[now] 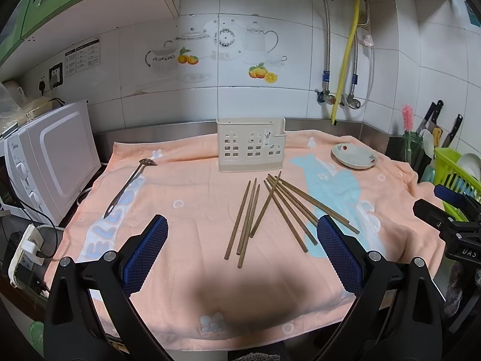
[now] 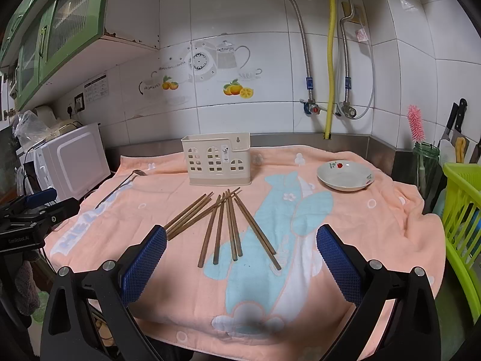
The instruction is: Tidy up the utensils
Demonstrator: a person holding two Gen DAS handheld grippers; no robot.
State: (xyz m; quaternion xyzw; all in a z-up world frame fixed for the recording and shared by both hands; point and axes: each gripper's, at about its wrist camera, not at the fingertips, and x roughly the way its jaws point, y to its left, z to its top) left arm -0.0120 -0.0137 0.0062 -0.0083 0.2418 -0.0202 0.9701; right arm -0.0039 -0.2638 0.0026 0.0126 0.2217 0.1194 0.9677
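Observation:
Several brown wooden chopsticks (image 1: 270,213) (image 2: 222,225) lie fanned out on a peach towel (image 1: 186,198) (image 2: 360,240) in the middle of the counter. Behind them stands a beige utensil holder (image 1: 251,147) (image 2: 216,159) with window-shaped cutouts. A metal slotted spoon (image 1: 129,186) (image 2: 120,185) lies on the towel's left side. My left gripper (image 1: 242,231) hovers open in front of the chopsticks, nothing between its blue pads. My right gripper (image 2: 241,240) is open too, held above the chopsticks' near ends. Each gripper shows at the edge of the other's view.
A white dish (image 1: 354,156) (image 2: 345,176) with red flowers sits at the towel's back right. A white microwave (image 1: 57,162) (image 2: 72,162) stands at the left. A green dish rack (image 2: 463,225), knives and a pink brush (image 2: 416,123) crowd the right. Tiled wall with pipes behind.

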